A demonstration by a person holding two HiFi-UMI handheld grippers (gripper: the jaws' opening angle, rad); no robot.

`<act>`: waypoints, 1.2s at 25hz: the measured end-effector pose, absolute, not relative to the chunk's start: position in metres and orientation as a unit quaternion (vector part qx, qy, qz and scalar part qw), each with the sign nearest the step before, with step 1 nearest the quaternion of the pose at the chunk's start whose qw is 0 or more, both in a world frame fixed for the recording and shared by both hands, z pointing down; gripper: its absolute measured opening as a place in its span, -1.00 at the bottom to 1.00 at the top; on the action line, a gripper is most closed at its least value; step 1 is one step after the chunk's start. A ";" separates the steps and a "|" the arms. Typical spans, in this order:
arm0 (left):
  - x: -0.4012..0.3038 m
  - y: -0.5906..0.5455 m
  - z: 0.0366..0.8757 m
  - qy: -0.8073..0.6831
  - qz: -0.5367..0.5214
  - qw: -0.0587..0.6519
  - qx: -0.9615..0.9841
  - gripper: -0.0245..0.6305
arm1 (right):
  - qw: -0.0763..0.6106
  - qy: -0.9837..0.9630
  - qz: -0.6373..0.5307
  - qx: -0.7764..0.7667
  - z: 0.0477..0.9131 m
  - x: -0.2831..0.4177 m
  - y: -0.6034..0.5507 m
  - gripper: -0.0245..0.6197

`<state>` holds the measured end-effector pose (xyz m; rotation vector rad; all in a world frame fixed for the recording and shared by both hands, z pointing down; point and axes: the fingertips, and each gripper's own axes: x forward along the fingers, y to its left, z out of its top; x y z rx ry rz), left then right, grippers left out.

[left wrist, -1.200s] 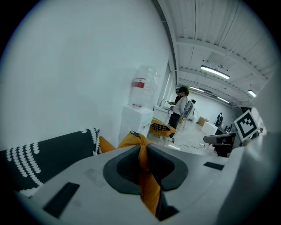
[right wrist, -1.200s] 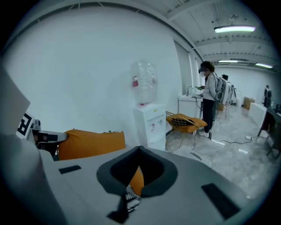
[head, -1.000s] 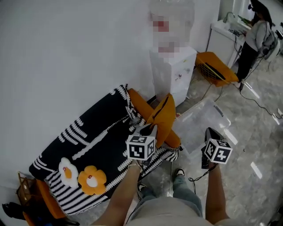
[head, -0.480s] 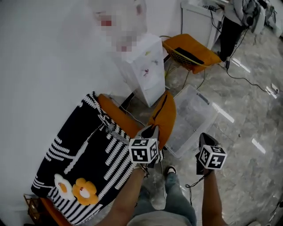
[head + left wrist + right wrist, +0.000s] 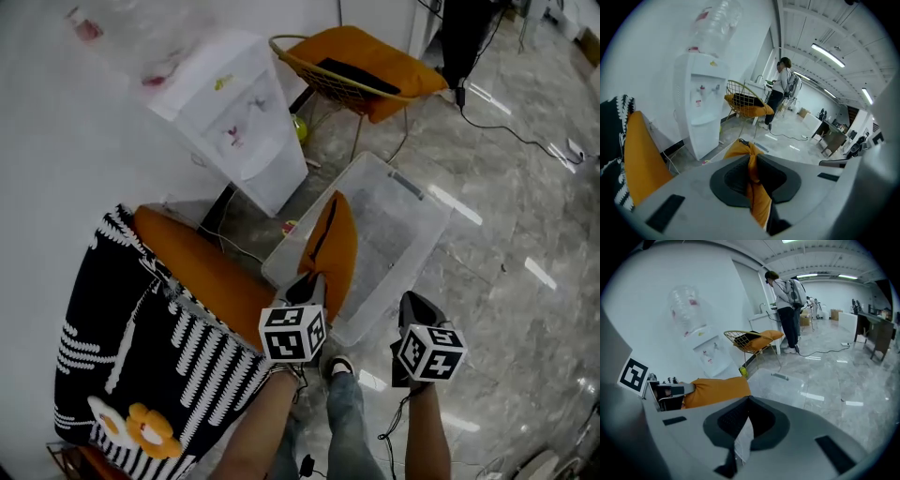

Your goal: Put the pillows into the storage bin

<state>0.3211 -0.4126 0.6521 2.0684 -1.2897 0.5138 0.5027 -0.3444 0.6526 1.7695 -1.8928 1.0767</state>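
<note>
Left gripper point(image 5: 307, 284) is clamped tight on a bunched corner of the orange pillow point(image 5: 330, 246); in the left gripper view the fabric is squeezed right between the pads. The pillow stands on edge over the near left part of the clear storage bin point(image 5: 405, 220), and I can't tell if it's touching the bottom. Right gripper point(image 5: 410, 305) is empty, its jaw tips meeting with nothing between them, hovering off the bin's near right corner.

Compared with a second ago, that pillow was up by the black-and-white blanket point(image 5: 141, 347) on the left, with the bin off to the right of it. Now both grippers have dropped and swung over to the bin. Same grip on the same corner. A second orange cushion point(image 5: 202, 277) sits beside the blanket.
</note>
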 end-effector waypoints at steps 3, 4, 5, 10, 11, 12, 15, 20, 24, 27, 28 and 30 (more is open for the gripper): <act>0.336 -0.419 0.685 -0.489 0.196 0.330 0.784 -0.81 | 0.167 -0.660 0.386 0.623 0.676 0.511 -0.348 -0.92; 0.339 -0.421 0.692 -0.488 0.195 0.332 0.783 -0.81 | 0.167 -0.659 0.387 0.623 0.681 0.514 -0.350 -0.92; 0.343 -0.424 0.699 -0.487 0.196 0.332 0.784 -0.81 | 0.166 -0.657 0.389 0.624 0.686 0.516 -0.352 -0.92; 0.356 -0.430 0.715 -0.473 0.194 0.329 0.794 -0.80 | 0.159 -0.641 0.406 0.632 0.698 0.530 -0.349 -0.92; 0.360 -0.431 0.714 -0.465 0.183 0.334 0.799 -0.78 | 0.159 -0.639 0.408 0.633 0.698 0.532 -0.347 -0.92; 0.364 -0.431 0.711 -0.457 0.169 0.341 0.804 -0.72 | 0.160 -0.637 0.409 0.633 0.699 0.534 -0.345 -0.92; 0.370 -0.431 0.702 -0.442 0.147 0.341 0.816 -0.38 | 0.163 -0.635 0.411 0.633 0.701 0.536 -0.340 -0.92; 0.357 -0.424 0.697 -0.449 0.161 0.327 0.816 -0.36 | 0.159 -0.633 0.419 0.631 0.701 0.528 -0.335 -0.92; 0.333 -0.411 0.695 -0.464 0.160 0.335 0.804 -0.36 | 0.163 -0.646 0.416 0.619 0.696 0.508 -0.335 -0.92; 0.310 -0.401 0.690 -0.480 0.154 0.337 0.795 -0.36 | 0.169 -0.659 0.409 0.608 0.689 0.492 -0.337 -0.92; 0.303 -0.397 0.687 -0.486 0.152 0.336 0.792 -0.36 | 0.170 -0.663 0.407 0.605 0.686 0.486 -0.337 -0.92; 0.287 -0.389 0.680 -0.497 0.146 0.335 0.787 -0.36 | 0.171 -0.670 0.402 0.600 0.679 0.475 -0.335 -0.92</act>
